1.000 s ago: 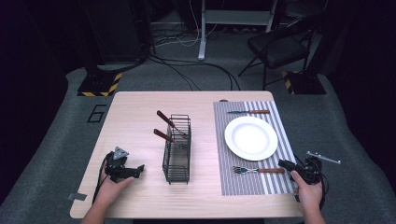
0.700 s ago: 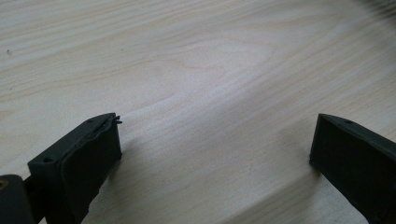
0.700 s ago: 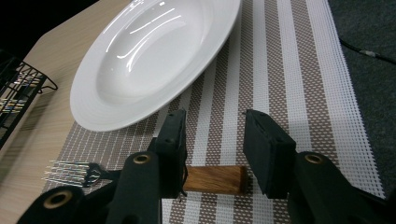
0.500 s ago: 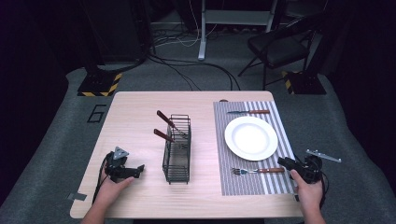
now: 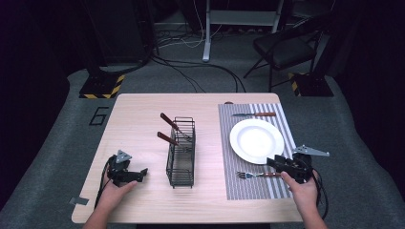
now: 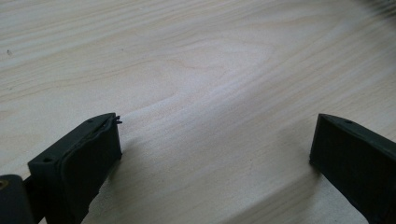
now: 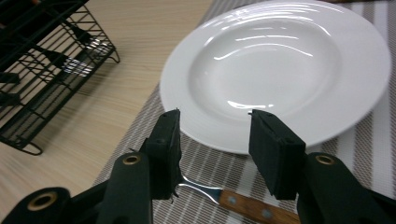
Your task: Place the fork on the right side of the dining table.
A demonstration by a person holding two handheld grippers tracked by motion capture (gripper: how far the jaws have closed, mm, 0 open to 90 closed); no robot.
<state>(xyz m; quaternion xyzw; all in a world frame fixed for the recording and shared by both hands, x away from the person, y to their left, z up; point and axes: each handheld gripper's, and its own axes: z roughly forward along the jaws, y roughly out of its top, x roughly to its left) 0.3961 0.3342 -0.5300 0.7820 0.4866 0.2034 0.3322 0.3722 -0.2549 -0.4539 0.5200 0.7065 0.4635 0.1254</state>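
Observation:
A white plate (image 5: 256,140) (image 7: 280,70) lies on a striped placemat (image 5: 239,167) at the table's right. A wooden-handled fork (image 5: 258,175) (image 7: 243,204) lies in front of the plate, a knife (image 5: 254,114) behind it. My right gripper (image 5: 274,162) (image 7: 212,135) hovers open just above the fork's handle, at the plate's near rim, nothing between its jaws. A black wire basket (image 5: 181,150) (image 7: 42,60) stands mid-table with two wooden-handled utensils (image 5: 168,131) leaning in it. My left gripper (image 5: 141,172) (image 6: 215,149) rests open over bare wood near the front left.
The wooden table (image 5: 143,114) has free room left of the basket and along the back. A chair (image 5: 286,45), cables and a stand base sit on the floor beyond the far edge. Tape marks a 6 (image 5: 99,116) on the carpet at left.

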